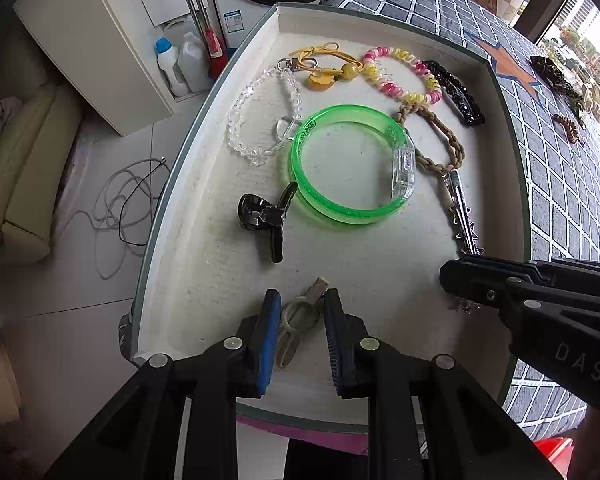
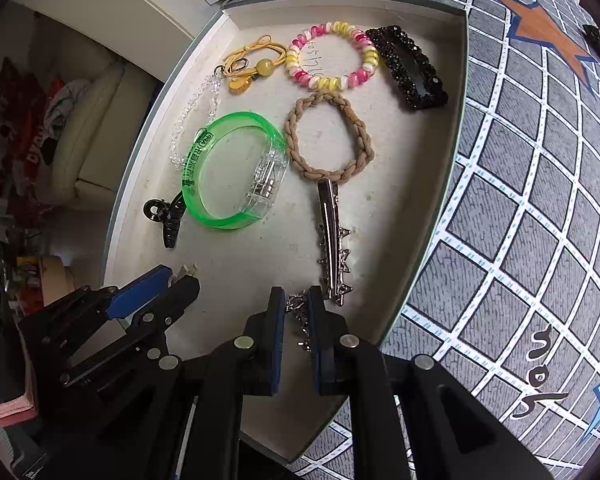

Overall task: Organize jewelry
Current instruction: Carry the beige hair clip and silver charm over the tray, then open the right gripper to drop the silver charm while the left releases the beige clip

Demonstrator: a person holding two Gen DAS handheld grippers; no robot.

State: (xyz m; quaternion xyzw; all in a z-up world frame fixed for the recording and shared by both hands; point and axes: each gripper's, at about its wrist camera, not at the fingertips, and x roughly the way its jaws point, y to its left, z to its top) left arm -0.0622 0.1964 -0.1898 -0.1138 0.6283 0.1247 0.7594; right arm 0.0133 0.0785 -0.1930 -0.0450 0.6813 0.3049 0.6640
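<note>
A white-lined tray holds jewelry: a green bangle, clear bead bracelet, pink-yellow coil tie, braided tan tie, silver star clip, black claw clip. My left gripper is around a beige hair clip; its jaws stand slightly apart from it. My right gripper is shut on a second silver star clip at the tray's near edge; it shows in the left wrist view.
The tray sits on a grey grid tablecloth. More ornaments lie on the cloth beyond the tray. The table edge drops to a tiled floor with cables on the left.
</note>
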